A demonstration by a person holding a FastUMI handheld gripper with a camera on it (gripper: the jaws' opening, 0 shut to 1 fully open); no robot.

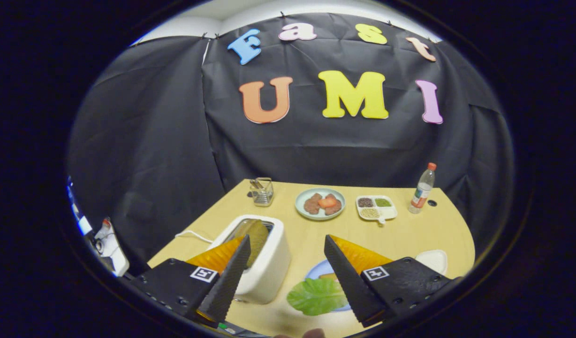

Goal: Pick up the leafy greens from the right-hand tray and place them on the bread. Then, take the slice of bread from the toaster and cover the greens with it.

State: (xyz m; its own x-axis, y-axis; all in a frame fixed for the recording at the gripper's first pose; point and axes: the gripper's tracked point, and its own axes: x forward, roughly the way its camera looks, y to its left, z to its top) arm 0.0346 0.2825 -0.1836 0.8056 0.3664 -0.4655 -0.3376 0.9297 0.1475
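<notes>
My gripper [286, 249] is open above the near part of the wooden table, with nothing between its fingers. A green leaf [316, 295] lies low between the fingers on a blue plate [320, 270]; a sliver of bread [329, 277] shows beside it, mostly hidden by the right finger. The white toaster [262, 263] stands just ahead of the left finger, with a brown bread slice [255, 234] upright in its slot. A white tray [433, 259] sits beyond the right finger, partly hidden.
Farther back on the table [410, 230] stand a wire holder [262, 191], a pale green plate with meat pieces and a tomato slice [320, 204], a divided dish of grains [376, 207] and a plastic bottle [422, 188]. The toaster's cord [192, 235] runs left.
</notes>
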